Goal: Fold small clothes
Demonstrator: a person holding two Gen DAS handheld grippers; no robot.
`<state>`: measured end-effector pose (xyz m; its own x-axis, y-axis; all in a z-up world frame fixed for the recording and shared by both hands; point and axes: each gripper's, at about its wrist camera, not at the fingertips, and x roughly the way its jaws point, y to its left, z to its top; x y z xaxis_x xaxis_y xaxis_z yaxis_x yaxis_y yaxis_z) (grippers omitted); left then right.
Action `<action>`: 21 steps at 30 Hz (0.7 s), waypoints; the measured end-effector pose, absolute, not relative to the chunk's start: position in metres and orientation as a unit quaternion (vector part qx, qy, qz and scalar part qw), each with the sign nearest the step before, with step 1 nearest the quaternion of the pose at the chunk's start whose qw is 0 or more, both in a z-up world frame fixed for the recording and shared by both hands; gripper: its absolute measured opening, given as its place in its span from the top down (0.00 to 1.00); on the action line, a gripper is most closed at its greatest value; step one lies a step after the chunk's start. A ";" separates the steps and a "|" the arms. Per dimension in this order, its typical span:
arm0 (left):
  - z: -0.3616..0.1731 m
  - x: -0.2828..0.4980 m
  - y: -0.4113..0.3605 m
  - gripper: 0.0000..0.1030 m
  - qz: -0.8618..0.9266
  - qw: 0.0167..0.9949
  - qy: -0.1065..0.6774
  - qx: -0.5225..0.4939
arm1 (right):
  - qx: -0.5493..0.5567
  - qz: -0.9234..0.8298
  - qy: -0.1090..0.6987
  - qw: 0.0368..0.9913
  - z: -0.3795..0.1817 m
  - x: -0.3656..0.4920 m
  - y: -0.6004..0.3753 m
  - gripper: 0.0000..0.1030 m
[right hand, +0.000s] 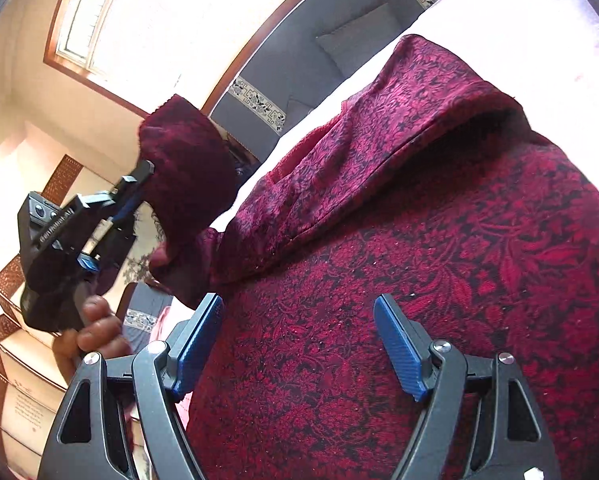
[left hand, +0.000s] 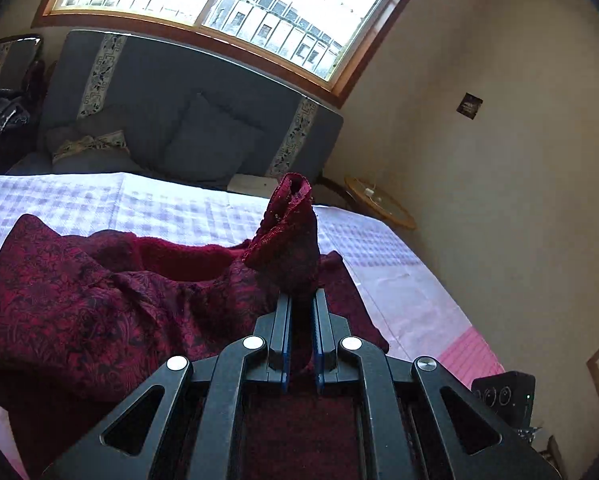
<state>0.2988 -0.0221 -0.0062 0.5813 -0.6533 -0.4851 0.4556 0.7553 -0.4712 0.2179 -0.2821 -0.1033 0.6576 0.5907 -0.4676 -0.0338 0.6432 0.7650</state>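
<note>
A small dark red brocade garment (left hand: 79, 304) with a fleece lining lies on the checked bed cover (left hand: 99, 204). My left gripper (left hand: 301, 300) is shut on a part of it, a sleeve or corner (left hand: 287, 236), and holds that part up above the rest. In the right wrist view the left gripper (right hand: 139, 184) shows at the left, held by a hand, with the lifted red cloth (right hand: 187, 168) in it. My right gripper (right hand: 299, 312) is open and empty, just above the garment's body (right hand: 439, 240); its blue pads (right hand: 399, 344) stand wide apart.
A grey sofa (left hand: 179, 92) with cushions stands behind the bed under a window (left hand: 227, 4). A small round table (left hand: 379, 200) stands at the right by the wall. Stacked boxes (right hand: 15, 360) show at the left of the right wrist view.
</note>
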 end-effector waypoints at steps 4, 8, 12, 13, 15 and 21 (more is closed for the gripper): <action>-0.040 0.290 -0.066 0.90 -0.347 0.864 0.351 -0.099 | 0.379 0.176 0.360 0.834 -0.095 0.217 -0.308 0.26; -0.046 0.269 -0.077 0.75 -0.342 0.861 0.368 -0.078 | 0.359 0.179 0.356 0.844 -0.078 0.225 -0.322 0.26; -0.040 0.232 -0.054 0.10 -0.305 0.892 0.320 -0.089 | 0.352 0.204 0.370 0.835 -0.068 0.253 -0.323 0.25; -0.039 0.223 -0.045 0.10 -0.301 0.897 0.307 -0.099 | 0.349 0.201 0.377 0.834 -0.067 0.260 -0.323 0.25; -0.042 0.211 -0.028 0.10 -0.302 0.893 0.313 -0.118 | 0.335 0.183 0.399 0.834 -0.067 0.274 -0.324 0.24; -0.069 0.183 0.021 0.10 -0.247 0.909 0.310 -0.133 | 0.301 0.155 0.416 0.844 -0.064 0.309 -0.336 0.24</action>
<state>0.1831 0.0211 -0.0693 0.6860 -0.5303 -0.4982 0.3658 0.8432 -0.3939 0.3090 -0.3357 -0.0639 0.6055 0.5116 -0.6096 -0.0104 0.7710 0.6368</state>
